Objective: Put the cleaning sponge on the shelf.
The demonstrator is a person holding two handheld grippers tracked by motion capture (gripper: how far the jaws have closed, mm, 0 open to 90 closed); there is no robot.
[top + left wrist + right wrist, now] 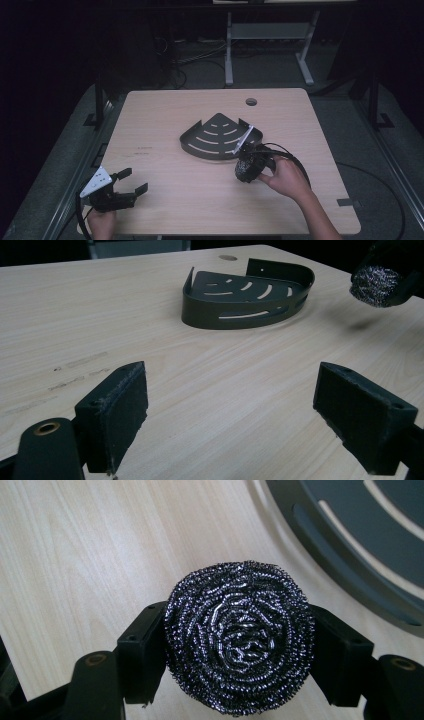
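Beside the dark corner shelf [216, 137], the right gripper [240, 652] clamps a steel wool scourer [240, 640] across its round sides, just above the table [165, 205]. It looks light, springy and compressible, so a mid-body squeeze should suit. The left gripper [232, 415] sits with jaws wide, holding nothing.

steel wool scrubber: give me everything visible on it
The steel wool scrubber is a round, puffy ball of coiled, shiny dark-silver wire, wound in a spiral toward its centre. It looks whole and only lightly squeezed. The right hand-held gripper clamps it, one black pad pressed against each side. In the left gripper view it hangs above the wooden table, with a faint shadow below, just short of the curved front wall of the dark slotted corner tray. Nothing else touches it.
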